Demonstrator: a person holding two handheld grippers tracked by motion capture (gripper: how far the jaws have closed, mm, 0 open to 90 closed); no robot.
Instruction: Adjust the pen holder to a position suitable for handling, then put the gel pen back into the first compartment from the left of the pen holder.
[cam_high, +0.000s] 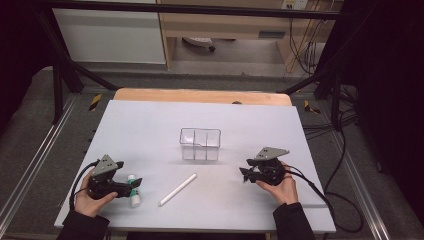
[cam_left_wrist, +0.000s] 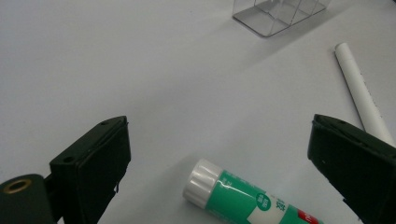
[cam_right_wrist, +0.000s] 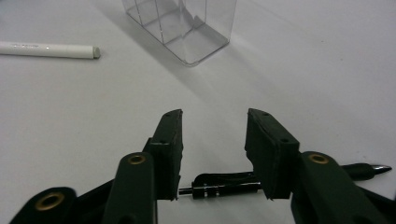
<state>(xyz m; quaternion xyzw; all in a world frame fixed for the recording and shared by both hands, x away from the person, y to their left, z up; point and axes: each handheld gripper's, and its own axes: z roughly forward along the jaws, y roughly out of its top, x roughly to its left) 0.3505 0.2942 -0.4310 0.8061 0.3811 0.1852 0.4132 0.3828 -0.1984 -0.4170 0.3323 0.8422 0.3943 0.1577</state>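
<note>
So the right gripper (cam_right_wrist: 214, 122) is parked over a black pen (cam_right_wrist: 233, 185) on the white table (cam_high: 150, 125); the pen lies crosswise low in the right gripper view, its metal tip poking out at the lower right; the jaws straddle it, partly closed, and I can't see the pads pressing on it, so not gripped as far as I can tell. To do this well I'd keep the jaws square to the barrel and low to the table, then squeeze on the middle of the pen, not the clip end, so it doesn't pivot or roll away.

Over at the lower left of the high view, the left gripper (cam_left_wrist: 217, 149) is spread wide with nothing in it; a green-and-white glue stick (cam_left_wrist: 247, 198) lies between its jaws, white cap pointing up-left in the left gripper view, touching neither pad.

A white marker (cam_high: 177, 189) lies diagonally at bottom centre of the high view; the clear divided organiser box (cam_high: 200, 144) stands mid-table, above both grippers and well apart from them; probably where this stuff goes.
</note>
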